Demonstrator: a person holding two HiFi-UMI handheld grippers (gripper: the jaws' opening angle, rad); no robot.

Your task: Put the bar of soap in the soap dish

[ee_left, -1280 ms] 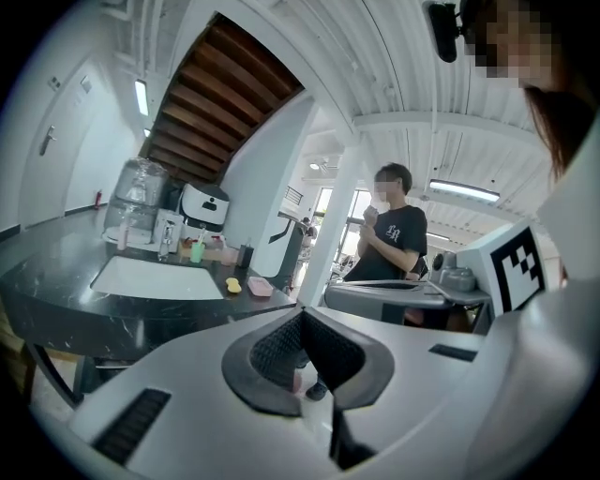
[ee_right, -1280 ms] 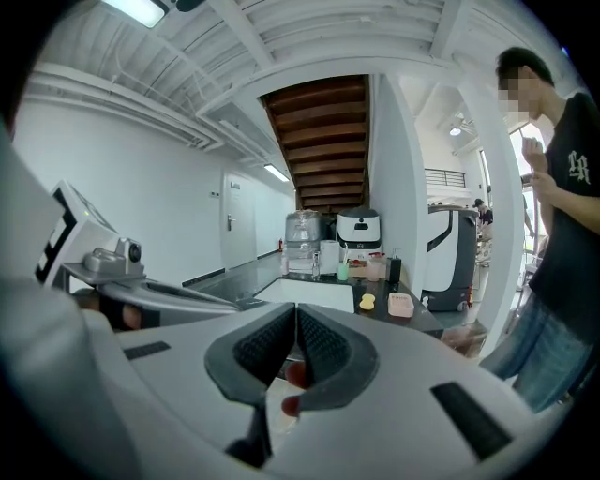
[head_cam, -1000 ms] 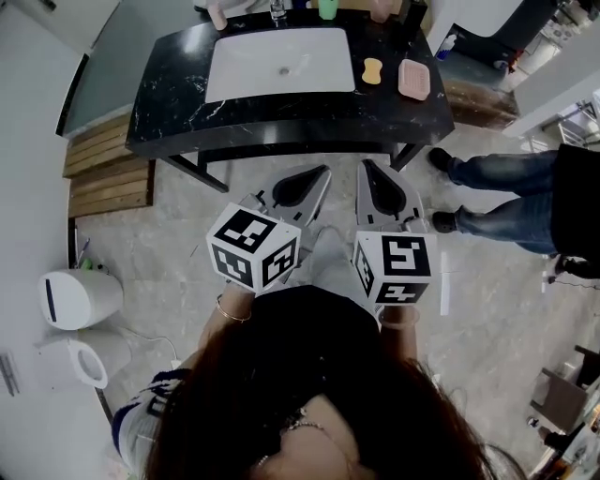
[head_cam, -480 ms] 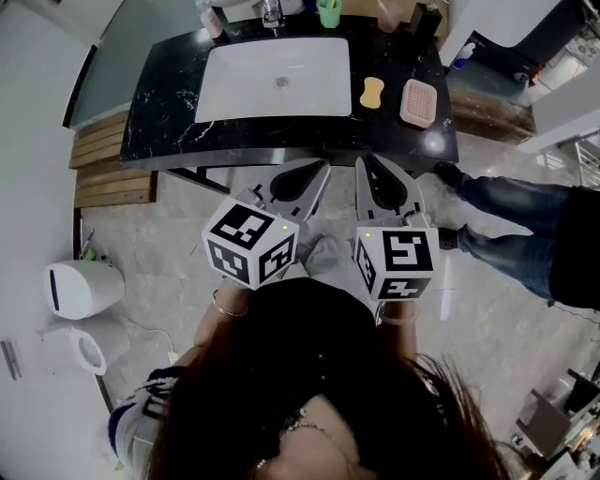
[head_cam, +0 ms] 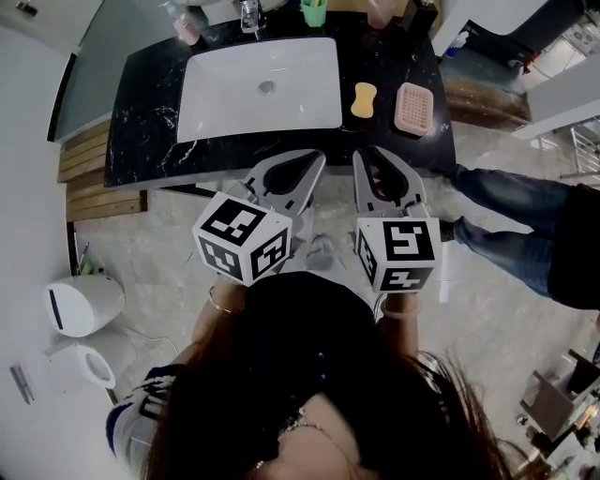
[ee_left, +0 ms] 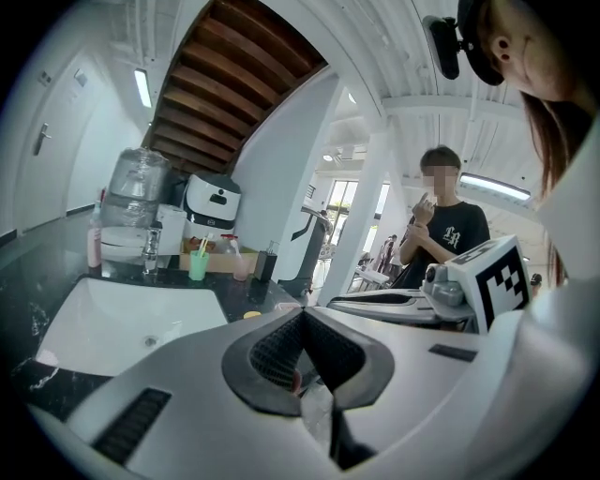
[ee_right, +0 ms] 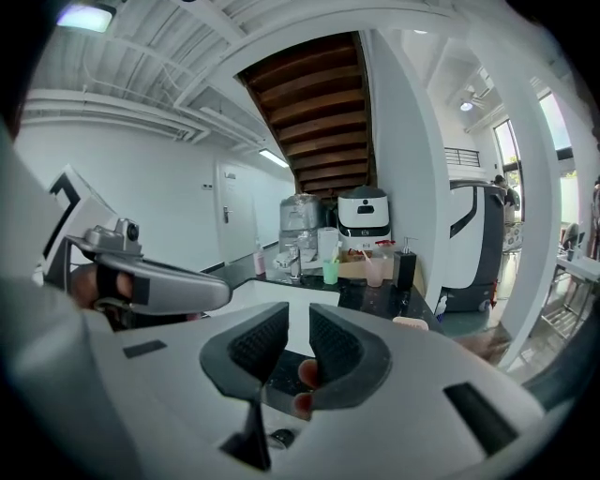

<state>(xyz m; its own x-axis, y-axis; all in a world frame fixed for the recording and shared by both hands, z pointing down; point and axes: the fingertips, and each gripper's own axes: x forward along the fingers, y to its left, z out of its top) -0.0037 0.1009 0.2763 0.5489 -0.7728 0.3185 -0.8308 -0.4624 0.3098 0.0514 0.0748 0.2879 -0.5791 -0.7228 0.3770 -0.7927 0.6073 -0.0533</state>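
A yellow bone-shaped bar of soap point(head_cam: 363, 98) lies on the black counter point(head_cam: 150, 122), to the right of the white sink point(head_cam: 258, 89). Just right of the soap sits the pink ribbed soap dish point(head_cam: 413, 108). Both grippers hang side by side at the counter's front edge, short of the soap. My left gripper point(head_cam: 317, 157) is shut, its pads meeting at the tip point(ee_left: 302, 311), with nothing held. My right gripper point(head_cam: 364, 153) has just been opening; a narrow gap shows between its pads point(ee_right: 298, 309) and nothing is between them. The dish point(ee_right: 410, 322) lies ahead to its right.
A faucet point(head_cam: 248, 11), a green cup point(head_cam: 313, 11) and a pink bottle point(head_cam: 185, 23) stand along the counter's back. A person in jeans point(head_cam: 511, 216) stands to the right. A white bin point(head_cam: 80, 305) and wooden steps point(head_cam: 98, 173) are on the left.
Both grippers have moved forward to the counter, whose front edge now lies under their tips. The sink, soap and dish appear closer. The right jaws show a slight gap.
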